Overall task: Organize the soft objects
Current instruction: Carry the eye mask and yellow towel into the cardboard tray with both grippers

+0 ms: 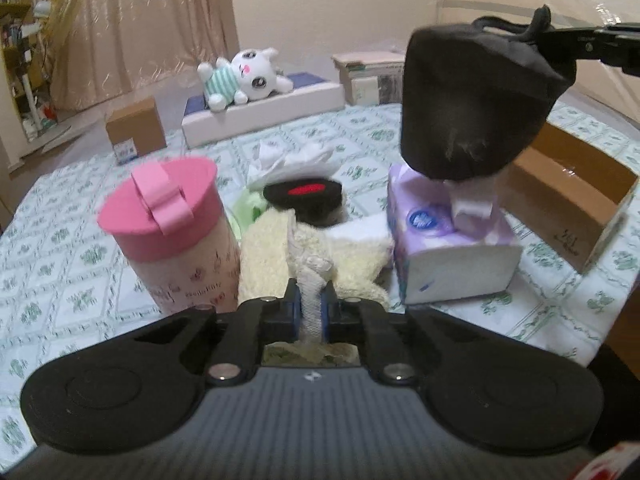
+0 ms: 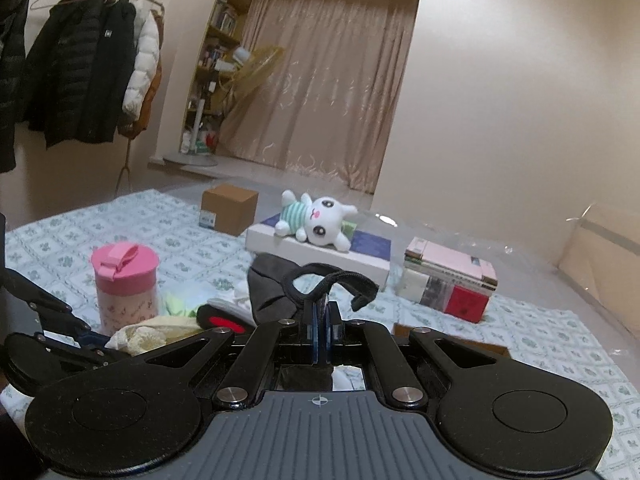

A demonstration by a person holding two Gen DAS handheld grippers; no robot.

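The left gripper (image 1: 311,300) is clenched on a bunched fold of a fluffy pale-yellow cloth with a cream woven edge (image 1: 280,252), the fold pinched tight between its blue-padded fingers (image 1: 295,305). The rest of that cloth lies heaped on the bed's green-and-white floral patterned sheet (image 1: 60,248), just beside a tall pink-lidded cylindrical bottle with a pale printed body (image 1: 176,232). Behind the cloth sits a round black item with a red oval mark (image 1: 303,194), with crumpled white fabric (image 1: 292,160) and a bit of light-green fabric (image 1: 248,206) near it.

The right gripper (image 2: 320,320) is clenched on the thin strap of a black fabric cap-like pouch (image 1: 476,100), which hangs in the air clear of the bed, directly above a lavender-and-white soft pack of tissues (image 1: 452,236); in the left wrist view the pouch's underside overlaps the white tissue poking from the pack, and I cannot tell whether they touch. To the right of the tissues stands an open brown cardboard box (image 1: 568,192).

Further back, a white plush animal in a green-striped shirt (image 1: 244,74) lies on a long white box with a blue top (image 1: 260,114). A small closed brown cardboard box (image 1: 136,130) sits to its left, and a stack of books (image 2: 450,276) to its right. Dark and white padded jackets (image 2: 84,68) hang on a rail in the right wrist view, beside beige curtains (image 2: 328,92).
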